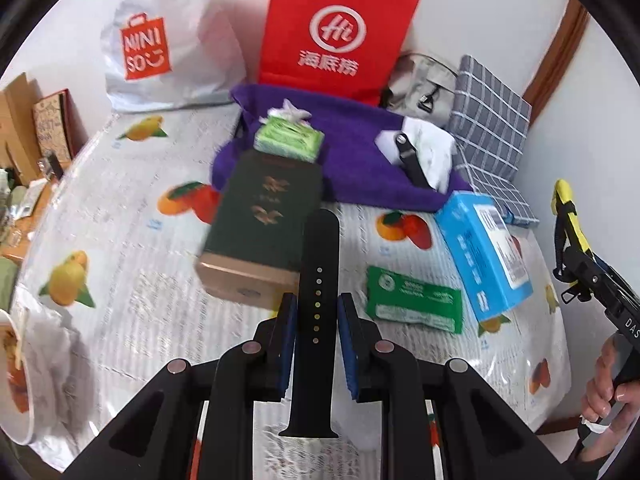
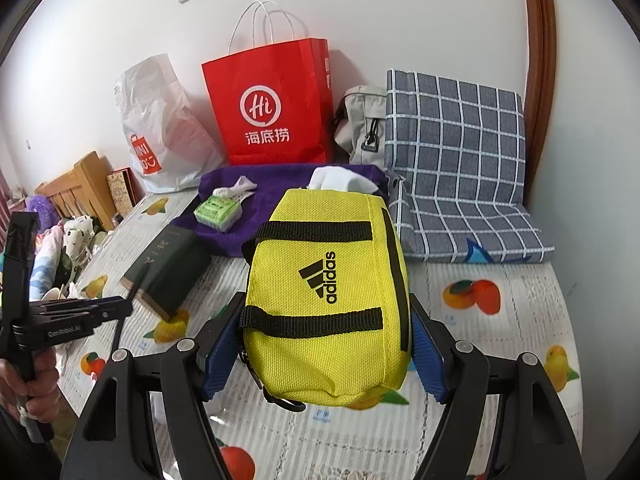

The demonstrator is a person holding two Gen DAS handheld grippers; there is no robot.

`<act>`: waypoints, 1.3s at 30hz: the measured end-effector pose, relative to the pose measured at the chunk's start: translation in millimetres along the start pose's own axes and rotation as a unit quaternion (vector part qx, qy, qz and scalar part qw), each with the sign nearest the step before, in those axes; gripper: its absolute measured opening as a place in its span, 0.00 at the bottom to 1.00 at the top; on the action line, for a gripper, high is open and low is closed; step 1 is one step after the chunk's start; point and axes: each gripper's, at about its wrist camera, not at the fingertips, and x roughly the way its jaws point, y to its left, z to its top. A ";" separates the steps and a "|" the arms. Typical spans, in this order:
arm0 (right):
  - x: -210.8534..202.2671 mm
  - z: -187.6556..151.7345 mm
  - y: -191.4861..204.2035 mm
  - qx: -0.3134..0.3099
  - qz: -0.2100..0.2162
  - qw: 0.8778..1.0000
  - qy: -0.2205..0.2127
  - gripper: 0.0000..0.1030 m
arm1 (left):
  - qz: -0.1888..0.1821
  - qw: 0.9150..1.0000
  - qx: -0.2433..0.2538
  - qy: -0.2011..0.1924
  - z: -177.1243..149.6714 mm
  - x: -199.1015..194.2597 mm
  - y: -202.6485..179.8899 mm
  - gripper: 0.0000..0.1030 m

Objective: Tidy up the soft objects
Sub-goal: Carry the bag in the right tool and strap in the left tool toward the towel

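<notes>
Left wrist: left tool (image 1: 317, 312) angled down, pinching watch strap (image 1: 318, 280); right tool (image 2: 326, 344) clamping yellow pouch (image 2: 326, 288).

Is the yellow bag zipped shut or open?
Cannot tell for sure. The yellow bag, held in the right gripper, shows only a dark zip line down one side, with no gap or anything poking out.

Left gripper (image 1: 317, 322) clamped — right gripper (image 2: 326, 344) gripping

green box (image 1: 260, 224) blurred, bowl (image 1: 16, 380) cut off
</notes>
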 end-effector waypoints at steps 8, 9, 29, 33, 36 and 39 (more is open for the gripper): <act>11.2 14.9 -1.9 -0.006 -0.007 1.000 -0.001 0.72 | 0.035 0.999 -0.018 -0.010 17.8 -4.6 22.1 0.19; 12.9 16.3 -2.8 -0.005 -0.006 1.000 -0.001 0.72 | 0.037 0.999 -0.019 -0.013 20.4 -5.4 23.9 0.19; 50.0 52.0 -7.5 -0.004 -0.006 1.000 0.000 0.72 | 0.026 0.999 -0.023 -0.033 78.9 7.6 14.9 0.19; 59.6 63.7 -9.4 -0.002 -0.002 1.000 -0.001 0.72 | 0.023 0.999 -0.021 -0.041 94.0 9.3 10.0 0.19; 64.2 72.0 -7.3 -0.005 0.001 1.000 -0.006 0.72 | 0.023 0.998 -0.016 -0.049 105.4 9.8 5.9 0.19; 67.9 80.4 -4.8 -0.007 0.004 1.000 -0.011 0.72 | 0.021 0.998 -0.014 -0.054 118.2 12.0 1.7 0.19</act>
